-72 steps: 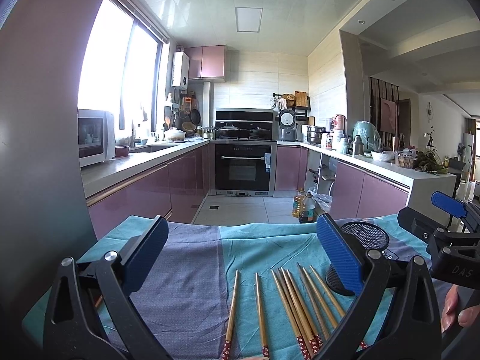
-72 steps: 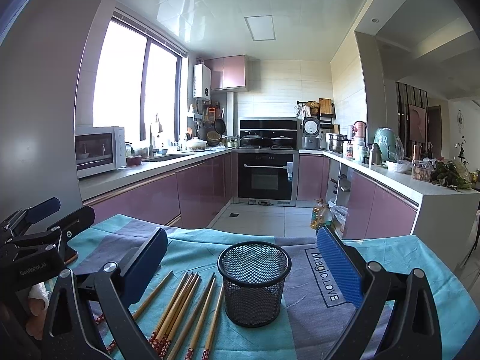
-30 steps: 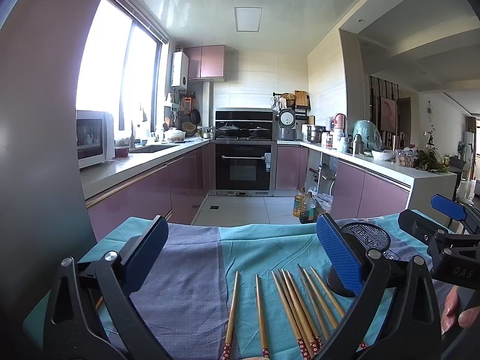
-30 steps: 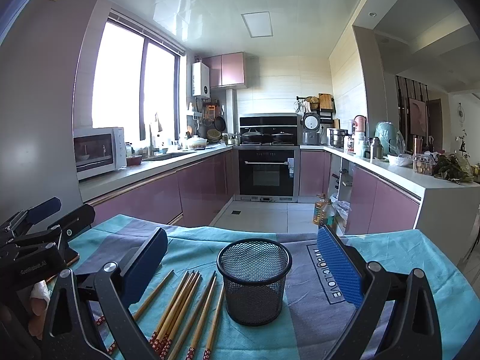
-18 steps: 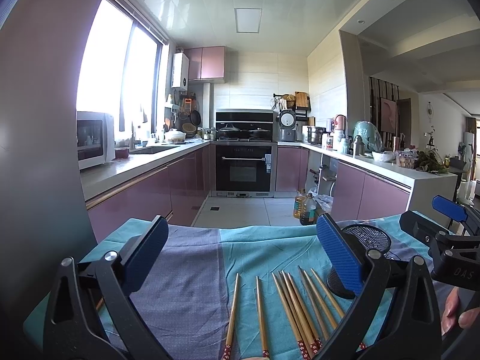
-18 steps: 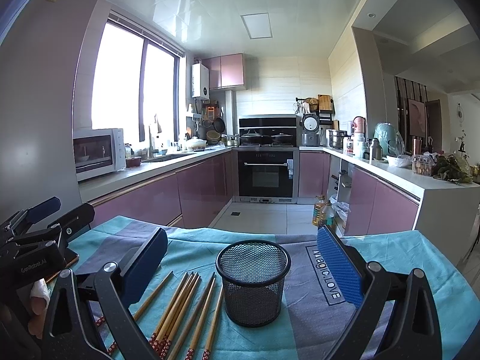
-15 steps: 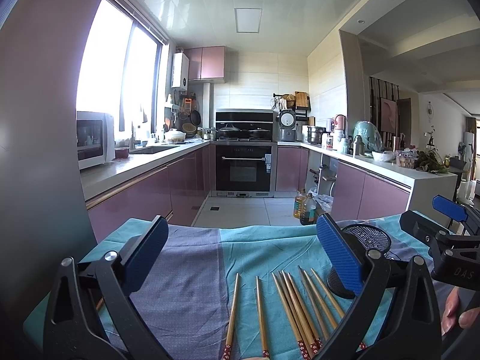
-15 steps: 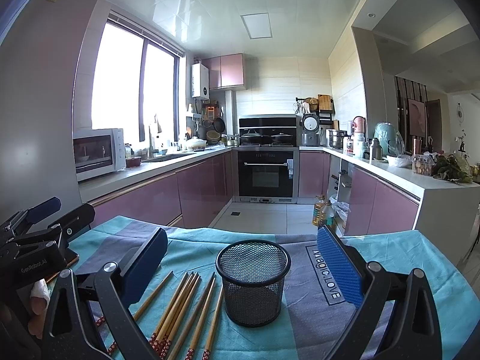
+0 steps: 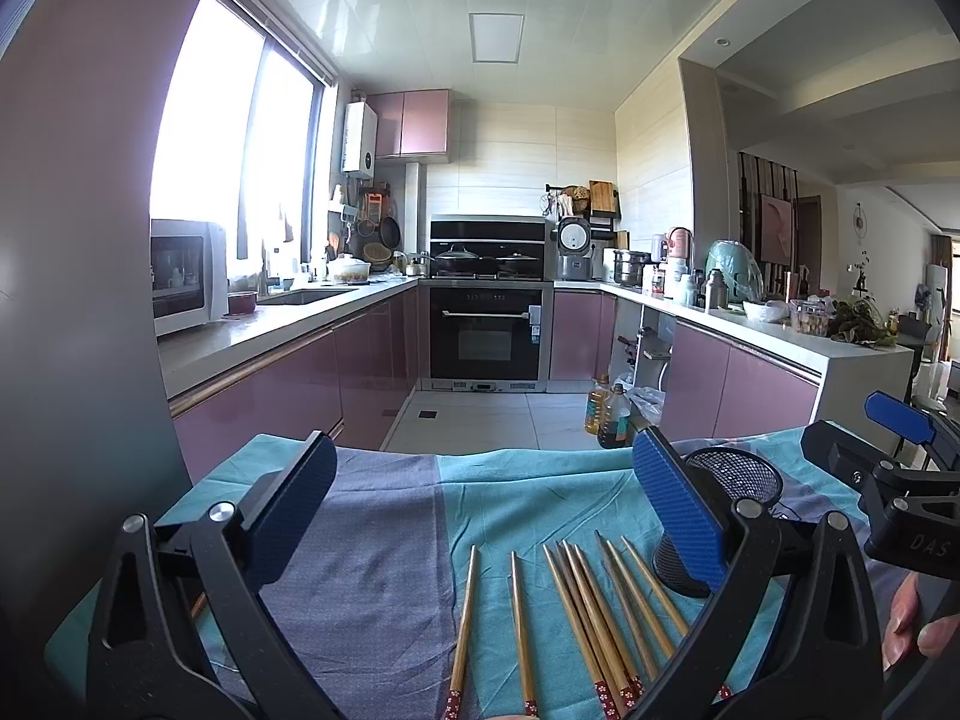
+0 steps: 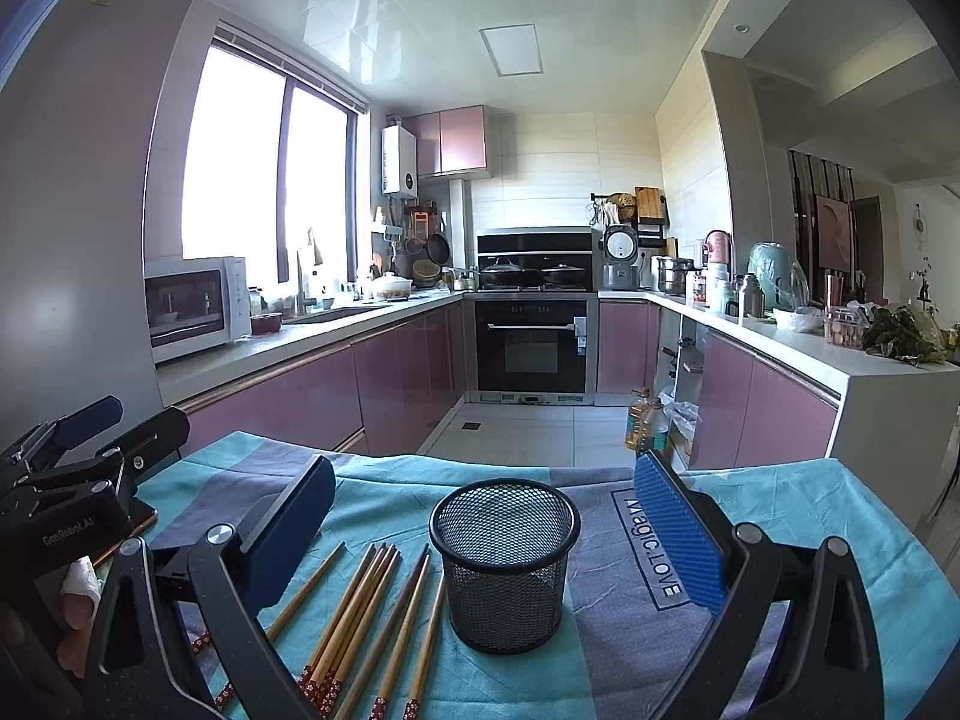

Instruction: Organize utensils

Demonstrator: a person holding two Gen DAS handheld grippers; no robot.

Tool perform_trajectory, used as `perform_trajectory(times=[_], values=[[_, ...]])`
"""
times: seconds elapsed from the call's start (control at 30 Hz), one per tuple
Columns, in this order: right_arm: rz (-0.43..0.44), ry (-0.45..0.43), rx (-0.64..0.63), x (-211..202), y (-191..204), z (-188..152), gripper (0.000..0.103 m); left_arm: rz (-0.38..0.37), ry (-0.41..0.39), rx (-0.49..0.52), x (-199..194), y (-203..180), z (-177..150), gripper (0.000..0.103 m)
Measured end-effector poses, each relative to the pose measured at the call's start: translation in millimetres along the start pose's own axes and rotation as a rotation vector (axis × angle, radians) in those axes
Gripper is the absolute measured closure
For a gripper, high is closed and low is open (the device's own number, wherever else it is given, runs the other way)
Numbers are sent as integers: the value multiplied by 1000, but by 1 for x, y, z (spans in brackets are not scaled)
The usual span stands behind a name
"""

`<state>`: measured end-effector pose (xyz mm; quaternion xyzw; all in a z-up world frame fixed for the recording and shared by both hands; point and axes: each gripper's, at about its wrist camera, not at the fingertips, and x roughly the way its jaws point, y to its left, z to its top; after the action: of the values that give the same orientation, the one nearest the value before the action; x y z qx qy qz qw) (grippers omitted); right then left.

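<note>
Since nothing has been picked up yet, this looks like the very start: all the chopsticks (image 10: pixel 360 618) lie flat on the cloth-covered bench (image 10: pixel 780 516) and the mesh cup (image 10: pixel 505 558) stands upright and empty as far as I can see.

The left gripper (image 9: pixel 480 516) hangs above the bench with its jaws wide apart, nothing between them. The chopsticks sit just ahead of and below it, fanned out, tips pointing away, patterned ends toward the camera. The cup is off to its right, partly hidden behind its right pad.

The right gripper (image 10: pixel 486 534) is also spread wide and empty. The cup is dead centre between its pads, a bit ahead, and the chopsticks lie to the lower left of it, the nearest one just beside the cup base.

Handling guess: the sticks look like bamboo or wood, so light, stiff, thin and smooth. They'll probably roll or pivot if pinched near one end. I'd take one around mid-length or slightly toward the thicker patterned end, pads across the shaft. The bunched ones touch each other, so the loners on the far left of the fan seem easier first grabs. The cup looks light too, so it could tip or skid when a stick drops in.
</note>
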<state>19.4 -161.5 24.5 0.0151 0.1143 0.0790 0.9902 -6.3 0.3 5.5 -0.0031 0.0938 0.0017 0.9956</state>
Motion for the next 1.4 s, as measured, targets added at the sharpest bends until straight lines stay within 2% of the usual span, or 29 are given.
perform_trajectory(times=[0.53,0.7,0.87,0.9,0.97,1.0,1.07,1.4], values=[[28,29,-7,1,0,-3,6,5,13,9,2,-1,-3,6],[79,121,-27,11,4,-13,6,-8,78,45,13,1,-10,6],[127,305,-92,33,16,-37,8,-1,193,91,33,10,-26,6],[130,355,-115,41,20,-46,10,-10,226,96,38,13,-30,10],[147,433,-114,52,22,-57,23,-28,300,104,51,16,-38,16],[153,467,-109,57,23,-62,25,-31,334,111,57,17,-43,21],[159,517,-109,67,26,-68,37,-46,386,123,67,18,-52,28],[148,639,-91,98,31,-86,69,-123,633,117,117,17,-94,64]])
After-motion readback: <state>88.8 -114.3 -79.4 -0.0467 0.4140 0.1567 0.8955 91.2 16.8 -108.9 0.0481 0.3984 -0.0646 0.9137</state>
